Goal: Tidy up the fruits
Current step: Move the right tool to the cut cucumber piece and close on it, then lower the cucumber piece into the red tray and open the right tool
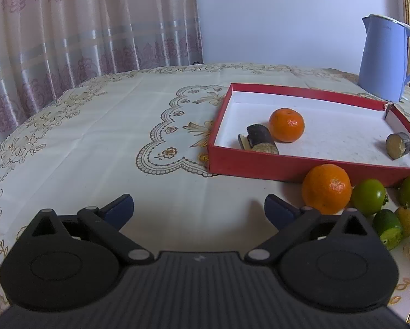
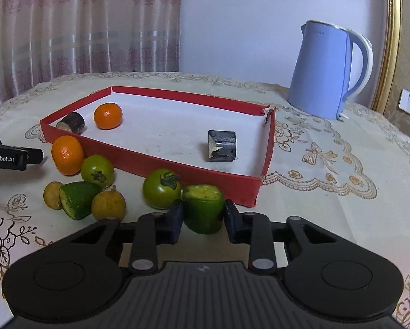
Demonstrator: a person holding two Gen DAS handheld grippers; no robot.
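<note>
A red box (image 2: 177,168) with a white floor holds an orange (image 2: 107,115) and two dark cut pieces (image 2: 222,145) (image 2: 72,122). In front of it lie an orange (image 2: 67,155), two green tomato-like fruits (image 2: 97,170) (image 2: 161,189), a green cut piece (image 2: 77,199) and two small yellow fruits (image 2: 108,205). My right gripper (image 2: 203,216) is shut on a green cut piece (image 2: 203,208) just before the box's near wall. My left gripper (image 1: 199,205) is open and empty, left of the loose orange (image 1: 326,188). The red box (image 1: 260,164) also shows there.
A blue kettle (image 2: 325,74) stands behind the box at the right, also in the left wrist view (image 1: 383,60). A patterned cream cloth (image 1: 95,137) covers the table. A curtain (image 1: 67,27) hangs behind the far left edge.
</note>
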